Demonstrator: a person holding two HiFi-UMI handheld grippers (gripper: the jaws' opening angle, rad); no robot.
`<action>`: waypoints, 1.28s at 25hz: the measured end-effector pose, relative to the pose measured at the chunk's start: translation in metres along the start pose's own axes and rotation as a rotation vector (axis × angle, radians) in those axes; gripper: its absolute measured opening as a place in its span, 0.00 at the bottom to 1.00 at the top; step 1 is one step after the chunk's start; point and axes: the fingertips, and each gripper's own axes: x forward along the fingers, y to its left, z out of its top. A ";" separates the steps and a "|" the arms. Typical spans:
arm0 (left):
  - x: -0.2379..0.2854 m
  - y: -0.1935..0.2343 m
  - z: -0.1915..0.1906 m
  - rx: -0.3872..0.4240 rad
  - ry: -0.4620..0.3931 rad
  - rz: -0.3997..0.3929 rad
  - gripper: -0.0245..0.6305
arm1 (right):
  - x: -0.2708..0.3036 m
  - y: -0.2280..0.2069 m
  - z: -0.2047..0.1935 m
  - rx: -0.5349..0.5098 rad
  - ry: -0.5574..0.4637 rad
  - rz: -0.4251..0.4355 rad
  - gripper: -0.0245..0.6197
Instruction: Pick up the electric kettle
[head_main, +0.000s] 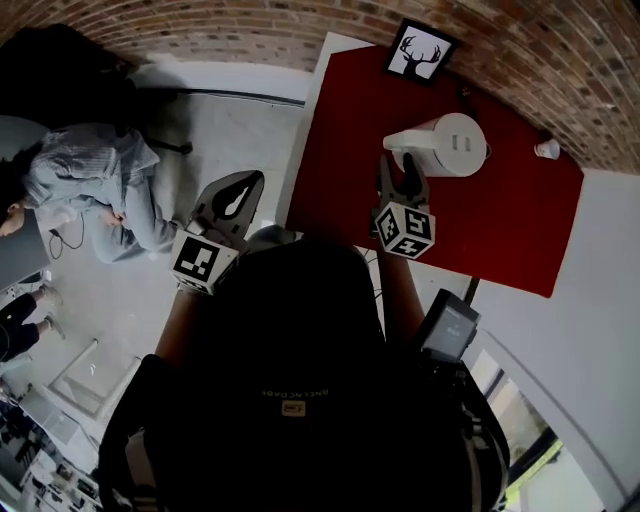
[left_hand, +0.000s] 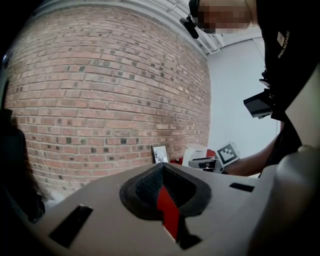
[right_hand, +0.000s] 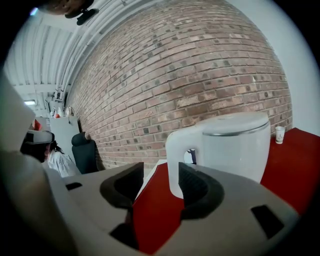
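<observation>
The white electric kettle (head_main: 455, 145) stands upright on the red table (head_main: 520, 230), its handle (head_main: 400, 148) turned toward me. My right gripper (head_main: 400, 172) is just short of that handle, open, nothing between its pads. In the right gripper view the kettle (right_hand: 235, 145) fills the middle and its handle (right_hand: 175, 160) stands just ahead of the right pad, apart from it; the right gripper (right_hand: 161, 182) shows red table through the gap. My left gripper (head_main: 250, 185) hangs over the floor left of the table, jaw tips together, empty. From the left gripper (left_hand: 162, 175) the kettle (left_hand: 196, 152) is small and far.
A framed deer picture (head_main: 420, 50) leans on the brick wall behind the table. A small white cup (head_main: 547, 149) sits at the table's far right corner. A person (head_main: 90, 190) sits on the floor at left. A black device (head_main: 452, 325) hangs by the table's near edge.
</observation>
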 end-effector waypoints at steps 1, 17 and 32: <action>-0.003 0.001 -0.002 0.000 0.004 0.013 0.04 | 0.003 -0.001 -0.002 0.003 0.005 0.003 0.36; -0.045 0.004 -0.025 -0.017 0.070 0.167 0.04 | 0.042 -0.020 -0.024 -0.034 0.018 -0.052 0.39; -0.061 0.010 -0.033 -0.078 0.076 0.263 0.04 | 0.086 -0.020 -0.024 -0.122 -0.079 -0.062 0.49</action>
